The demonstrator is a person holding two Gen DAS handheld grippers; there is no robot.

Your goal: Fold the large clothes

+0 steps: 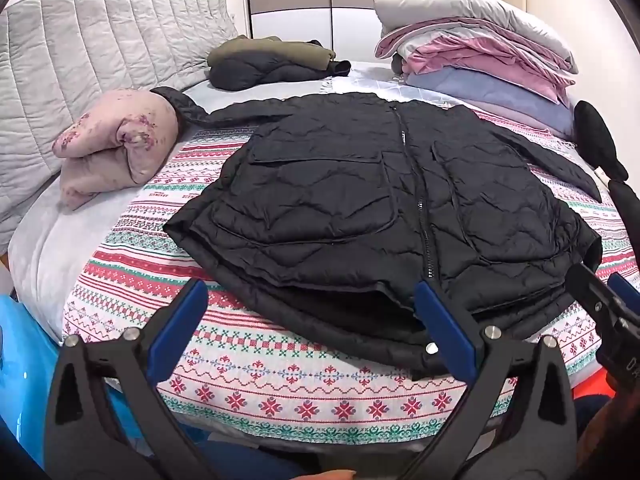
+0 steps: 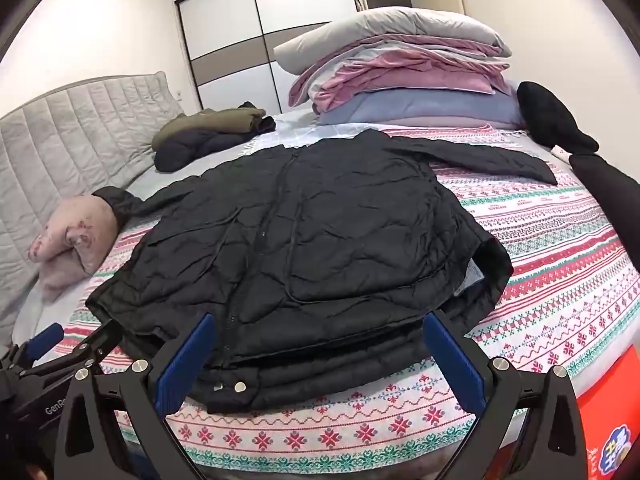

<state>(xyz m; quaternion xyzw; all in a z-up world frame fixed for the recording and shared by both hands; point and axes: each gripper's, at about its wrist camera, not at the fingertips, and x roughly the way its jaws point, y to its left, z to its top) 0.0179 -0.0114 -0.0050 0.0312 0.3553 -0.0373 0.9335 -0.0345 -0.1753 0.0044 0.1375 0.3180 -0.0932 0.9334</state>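
1. a black quilted jacket (image 1: 360,200) lies spread front-up at the middle of the bed (image 1: 280,384), on a patterned red, green and white blanket (image 2: 560,240).
2. its zip runs from hem to collar; flap pockets sit either side; sleeves reach out toward 10 and 2 o'clock.
3. the hem at 6 o'clock is rumpled, with snap studs showing, and a pale tag peeks out at the right corner.
4. left gripper (image 1: 312,320): jaws spread wide, gripping nothing, just above the hem.
5. right gripper (image 2: 320,356): likewise released, over the hem.
6. writing: "genr…" on the left gripper's body in the right wrist view; the rest is cut off.
7. folded bedding (image 1: 480,48) is stacked at 1 o'clock, other clothes (image 1: 272,64) at 12.
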